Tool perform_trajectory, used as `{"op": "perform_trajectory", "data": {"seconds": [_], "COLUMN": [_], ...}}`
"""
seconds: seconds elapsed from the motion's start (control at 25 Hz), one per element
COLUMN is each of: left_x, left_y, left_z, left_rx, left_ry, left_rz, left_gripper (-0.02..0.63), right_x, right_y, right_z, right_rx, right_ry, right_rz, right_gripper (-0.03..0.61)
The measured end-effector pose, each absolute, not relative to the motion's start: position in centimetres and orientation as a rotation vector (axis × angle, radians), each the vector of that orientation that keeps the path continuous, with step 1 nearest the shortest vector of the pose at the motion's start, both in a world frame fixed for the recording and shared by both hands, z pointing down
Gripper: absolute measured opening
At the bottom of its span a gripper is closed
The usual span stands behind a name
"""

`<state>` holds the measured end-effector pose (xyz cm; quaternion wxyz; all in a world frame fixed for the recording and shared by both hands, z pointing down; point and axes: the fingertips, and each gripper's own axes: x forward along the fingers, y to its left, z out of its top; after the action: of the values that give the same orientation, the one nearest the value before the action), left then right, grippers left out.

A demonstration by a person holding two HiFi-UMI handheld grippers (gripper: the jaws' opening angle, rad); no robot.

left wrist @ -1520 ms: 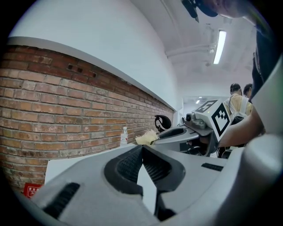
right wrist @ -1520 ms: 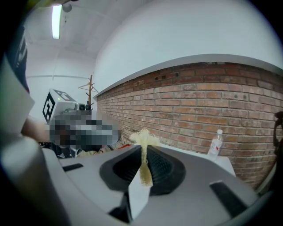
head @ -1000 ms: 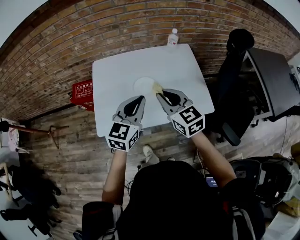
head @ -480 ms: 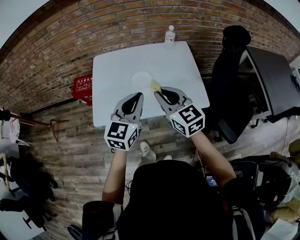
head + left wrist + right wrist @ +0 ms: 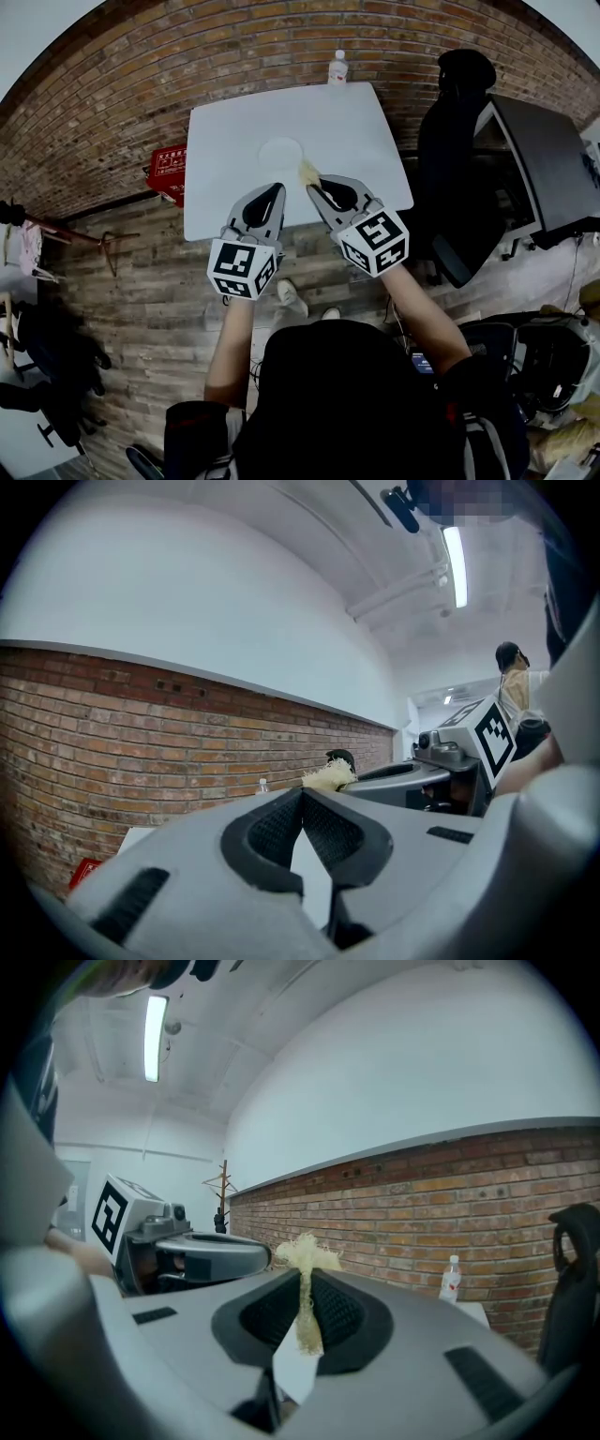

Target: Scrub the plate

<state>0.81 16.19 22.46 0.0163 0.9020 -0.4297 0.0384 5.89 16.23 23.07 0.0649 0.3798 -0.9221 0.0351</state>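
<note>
Seen from the head view, a round white plate (image 5: 280,152) lies flat near the middle of a square white worktop (image 5: 225,202). It is clear of both grippers, which hover over the near edge.

The left gripper (image 5: 302,797) has its fingers pressed together on nothing. The right gripper (image 5: 302,1283) pinches a pale yellow fibrous scrubber (image 5: 304,1254), whose frayed tuft sticks out beyond the tips.

The plate looks stiff, smooth and light, so it would probably slide on the bare worktop under a scrubbing push and could chip if knocked. Its rim looks the best place to steady it, likely with the free left gripper. The scrubber looks soft and springy, so it should flatten against the plate.

A clear plastic bottle (image 5: 337,67) stands at the far edge.
</note>
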Motion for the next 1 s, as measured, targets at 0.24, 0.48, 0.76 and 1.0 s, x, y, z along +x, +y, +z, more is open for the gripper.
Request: {"op": "perform_trajectory", "data": {"seconds": [0.24,0.48,0.76,1.0], "left_x": [0.9,0.4,-0.1,-0.5], "left_y": [17.7,18.7,19.0,19.0], "left_z": [22.1,22.2,21.8,21.8], "left_rx": [2.792,2.781,2.777,2.777], "left_ry": [-1.380,-1.409,-1.406,-1.402], "left_rz": [0.107,0.101,0.080,0.082], "left_gripper": [0.019,0.020,0.020,0.020], "right_x": [6.0,5.5,4.9,4.3], "right_y": [17.7,18.6,19.0,19.0], "right_z": [22.8,22.9,22.7,22.5], "right_rx": [1.122,1.098,1.095,1.089], "right_ry": [-2.807,-2.826,-2.828,-2.834], "right_rz": [0.097,0.089,0.090,0.087], "right_gripper": [0.044,0.044,0.044,0.044]}}
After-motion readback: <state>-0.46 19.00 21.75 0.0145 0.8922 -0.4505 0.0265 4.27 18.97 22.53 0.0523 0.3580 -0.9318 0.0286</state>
